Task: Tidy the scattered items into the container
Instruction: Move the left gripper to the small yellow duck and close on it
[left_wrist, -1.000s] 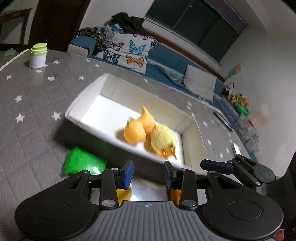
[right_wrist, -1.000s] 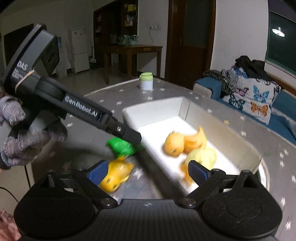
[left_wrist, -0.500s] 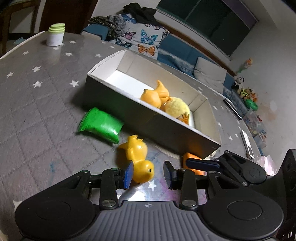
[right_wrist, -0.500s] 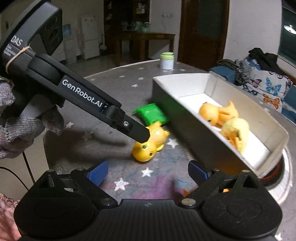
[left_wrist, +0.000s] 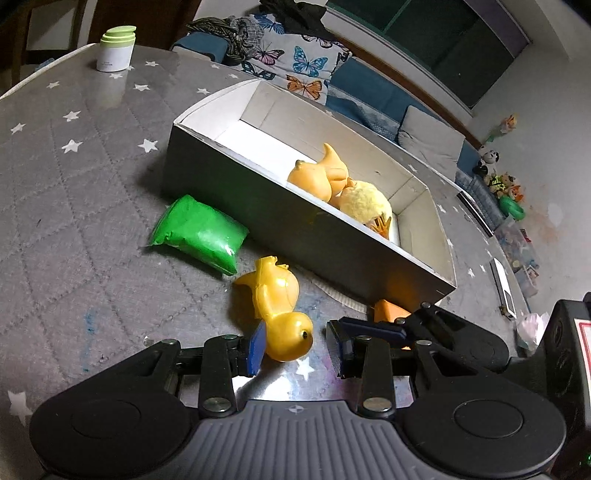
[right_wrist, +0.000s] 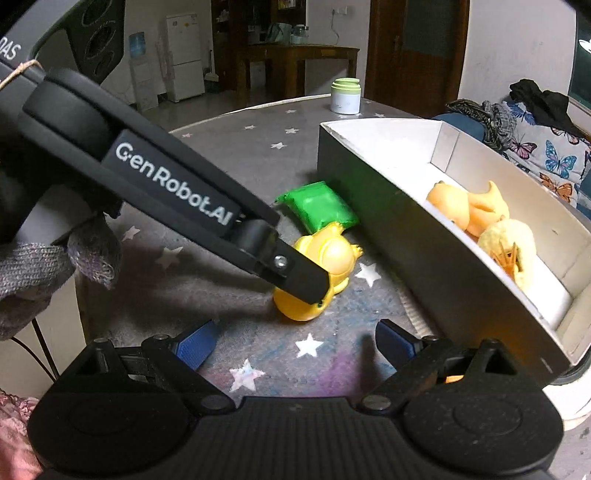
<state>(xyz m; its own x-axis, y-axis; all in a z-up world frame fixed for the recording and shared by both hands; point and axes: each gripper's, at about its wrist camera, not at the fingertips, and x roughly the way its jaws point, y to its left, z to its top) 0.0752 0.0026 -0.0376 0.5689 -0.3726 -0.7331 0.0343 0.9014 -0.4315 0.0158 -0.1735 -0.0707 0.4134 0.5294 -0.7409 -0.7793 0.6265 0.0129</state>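
Observation:
A yellow rubber duck (left_wrist: 277, 295) lies on its side on the grey star-patterned table, just in front of the white box (left_wrist: 207, 129). My left gripper (left_wrist: 295, 349) is open, its blue pads on either side of the duck's head, with a gap on the right side. A green pouch (left_wrist: 199, 232) lies left of the duck against the box wall. Inside the box are an orange duck (left_wrist: 314, 177) and a fluffy yellow chick (left_wrist: 365, 203). My right gripper (right_wrist: 295, 345) is open and empty, low over the table short of the duck (right_wrist: 332, 254).
A white jar with a green lid (left_wrist: 116, 50) stands at the table's far edge. A small orange item (left_wrist: 388, 310) peeks out by the box's near corner. A sofa with butterfly cushions (left_wrist: 295, 62) is beyond the table. A gloved hand (right_wrist: 44, 266) holds the left gripper.
Both grippers have dropped from above the box to table level. The left gripper has closed in on the yellow duck, whose head now sits between its pads.

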